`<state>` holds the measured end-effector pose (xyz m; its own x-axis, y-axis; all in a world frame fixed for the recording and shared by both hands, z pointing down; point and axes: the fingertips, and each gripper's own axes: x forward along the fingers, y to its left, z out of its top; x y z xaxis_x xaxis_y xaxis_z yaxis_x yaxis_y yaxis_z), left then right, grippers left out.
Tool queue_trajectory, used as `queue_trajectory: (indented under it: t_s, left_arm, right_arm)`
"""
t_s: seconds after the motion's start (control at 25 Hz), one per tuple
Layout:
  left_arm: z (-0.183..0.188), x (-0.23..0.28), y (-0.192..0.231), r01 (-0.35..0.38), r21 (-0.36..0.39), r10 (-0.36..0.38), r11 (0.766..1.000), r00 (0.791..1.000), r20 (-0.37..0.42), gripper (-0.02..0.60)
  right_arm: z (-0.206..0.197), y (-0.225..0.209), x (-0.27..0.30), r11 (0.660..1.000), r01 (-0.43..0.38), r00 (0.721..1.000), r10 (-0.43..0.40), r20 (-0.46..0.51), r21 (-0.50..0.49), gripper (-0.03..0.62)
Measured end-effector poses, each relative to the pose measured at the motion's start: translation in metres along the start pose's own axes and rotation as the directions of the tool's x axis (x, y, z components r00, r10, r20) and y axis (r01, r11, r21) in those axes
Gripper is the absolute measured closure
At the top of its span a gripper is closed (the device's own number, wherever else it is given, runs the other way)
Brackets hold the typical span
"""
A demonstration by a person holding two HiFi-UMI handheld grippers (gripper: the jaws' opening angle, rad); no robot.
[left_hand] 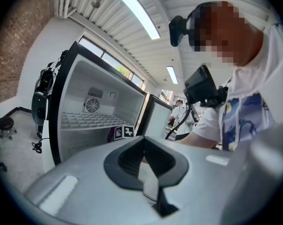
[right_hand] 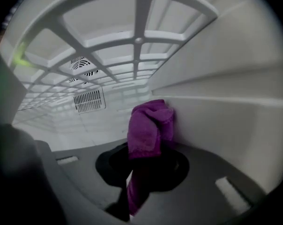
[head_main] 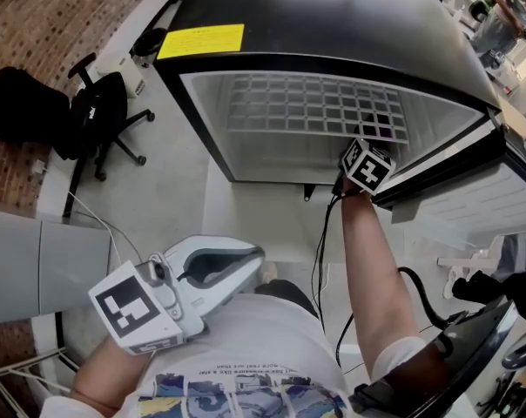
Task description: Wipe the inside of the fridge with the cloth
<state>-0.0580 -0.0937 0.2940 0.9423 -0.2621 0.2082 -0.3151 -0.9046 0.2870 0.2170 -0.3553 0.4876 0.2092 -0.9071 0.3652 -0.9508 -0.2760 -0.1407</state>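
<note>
The black fridge (head_main: pixel 333 24) stands open, with a white inside and a grid shelf (head_main: pixel 306 107). My right gripper (right_hand: pixel 146 149) reaches in under that shelf (right_hand: pixel 108 46) and is shut on a purple cloth (right_hand: pixel 148 128). The cloth's bunched top presses against the fridge's right inner wall (right_hand: pixel 226 125). In the head view only the right gripper's marker cube (head_main: pixel 367 165) and a hint of the purple cloth (head_main: pixel 381 133) show. My left gripper (head_main: pixel 250 258) is held low by the person's torso, well outside the fridge. Its jaws are shut and hold nothing (left_hand: pixel 144 161).
The fridge door (head_main: pixel 498 190) hangs open to the right. A black office chair (head_main: pixel 97 116) stands on the floor at the left by a brick wall. Vents (right_hand: pixel 89 101) sit on the fridge's back wall. Cables trail from the right arm.
</note>
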Motion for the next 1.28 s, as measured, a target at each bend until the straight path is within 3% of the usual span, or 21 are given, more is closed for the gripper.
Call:
queue_trajectory:
  t_s: [0.32,0.6,1.28]
  left_arm:
    - [-0.001,0.003,0.005,-0.017,-0.006,0.017,1.0,1.0,-0.006,0.574]
    - [-0.003,0.011,0.007,-0.014,-0.027,0.014,1.0,1.0,-0.017,0.574]
    - [-0.007,0.011,0.02,-0.045,-0.025,0.044,0.999,0.999,-0.032,0.574]
  right_arm:
    - [0.008,0.014,0.013,0.989,-0.1,0.993,0.106,0.056,-0.111,0.542]
    - [0.002,0.02,0.027,0.976,-0.152,0.986,0.16,0.039,-0.157,0.542]
    - [-0.006,0.038,0.053,0.955,-0.197,0.98,0.2,-0.008,-0.221,0.542]
